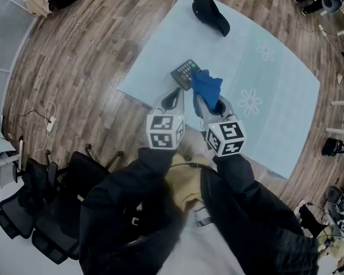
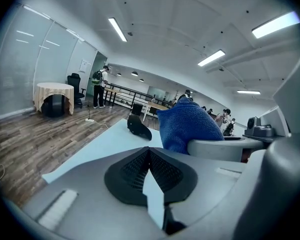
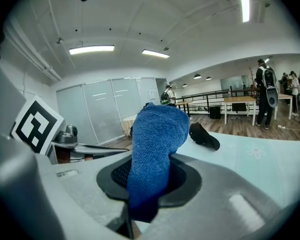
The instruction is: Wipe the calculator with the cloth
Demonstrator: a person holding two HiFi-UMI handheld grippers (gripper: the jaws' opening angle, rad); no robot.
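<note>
Head view: the calculator (image 1: 184, 72) is found flat on the pale blue table (image 1: 275, 96), near its left corner, just ahead of both tools. It is set skew to the table edges, one corner toward the person. Its near right part is covered by the blue cloth (image 1: 207, 87), so the long axis and the display end cannot be fixed; only key rows are made out on the exposed part.

The right tool (image 1: 211, 103) is pressed together on the cloth, which is bunched between its pads and stands out forward and leftward onto the calculator. The left tool (image 1: 172, 99) is pressed together at the tips with nothing between them, and is held just short of the calculator's near left edge, apart from it.

The calculator is judged to lie ahead and slightly left of the right tool, which is the nearer through the cloth. A wiping stroke forward and leftward is judged to be called for. Steadying by the left tool may be needed, since the calculator is held by nothing.
</note>
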